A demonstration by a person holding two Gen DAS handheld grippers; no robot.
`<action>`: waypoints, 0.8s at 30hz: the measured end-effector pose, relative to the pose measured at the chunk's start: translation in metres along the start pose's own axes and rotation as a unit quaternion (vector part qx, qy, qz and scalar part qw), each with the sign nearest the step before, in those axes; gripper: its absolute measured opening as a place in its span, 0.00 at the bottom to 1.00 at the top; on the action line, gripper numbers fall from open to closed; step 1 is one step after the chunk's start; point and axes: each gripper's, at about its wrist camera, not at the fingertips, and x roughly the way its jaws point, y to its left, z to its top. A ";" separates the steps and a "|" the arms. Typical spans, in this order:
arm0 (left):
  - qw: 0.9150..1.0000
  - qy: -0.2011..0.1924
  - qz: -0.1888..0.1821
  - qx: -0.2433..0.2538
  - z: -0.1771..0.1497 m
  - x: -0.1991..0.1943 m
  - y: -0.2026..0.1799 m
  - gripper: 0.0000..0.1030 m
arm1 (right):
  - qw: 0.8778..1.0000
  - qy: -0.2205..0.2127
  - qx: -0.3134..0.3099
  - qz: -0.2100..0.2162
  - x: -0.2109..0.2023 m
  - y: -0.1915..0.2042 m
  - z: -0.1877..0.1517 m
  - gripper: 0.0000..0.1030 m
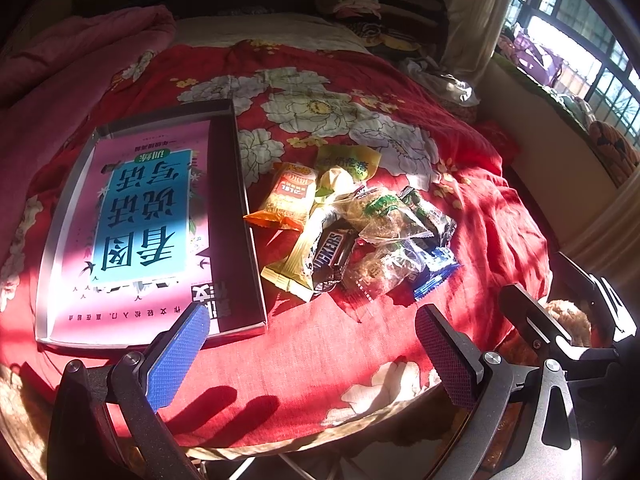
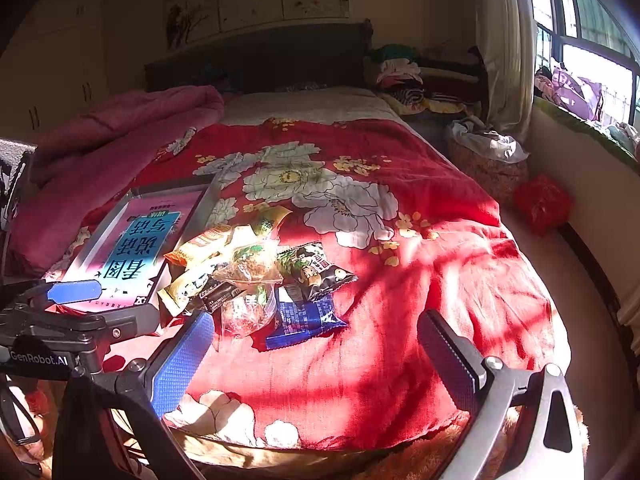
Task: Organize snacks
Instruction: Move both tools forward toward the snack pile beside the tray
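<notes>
Snacks [image 1: 352, 232] heaped beside tray [image 1: 240, 208]

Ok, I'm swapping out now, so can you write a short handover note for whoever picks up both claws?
Left claw: open, empty, hovering over the red floral blanket.
Right claw: open, empty, near the pile.
Snack pile: loose on the blanket, right of the clear tray, Snickers in it.
Done: nothing; the tray holds only a pink book.
Left: presumably move every snack into the tray.

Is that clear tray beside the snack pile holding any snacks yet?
No. The clear tray holds only a pink book; the snacks all lie beside it on the red blanket.
</notes>
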 end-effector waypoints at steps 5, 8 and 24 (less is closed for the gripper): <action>1.000 0.003 -0.003 -0.001 0.000 0.004 0.000 0.99 | 1.000 0.003 0.003 0.000 0.003 -0.002 0.000 1.00; 1.000 0.011 0.000 -0.001 0.000 0.007 0.001 0.99 | 1.000 0.006 0.003 0.000 0.005 -0.002 0.001 1.00; 0.999 0.026 0.023 -0.010 0.009 0.019 0.017 0.99 | 1.000 0.016 0.011 0.002 0.022 -0.007 0.006 1.00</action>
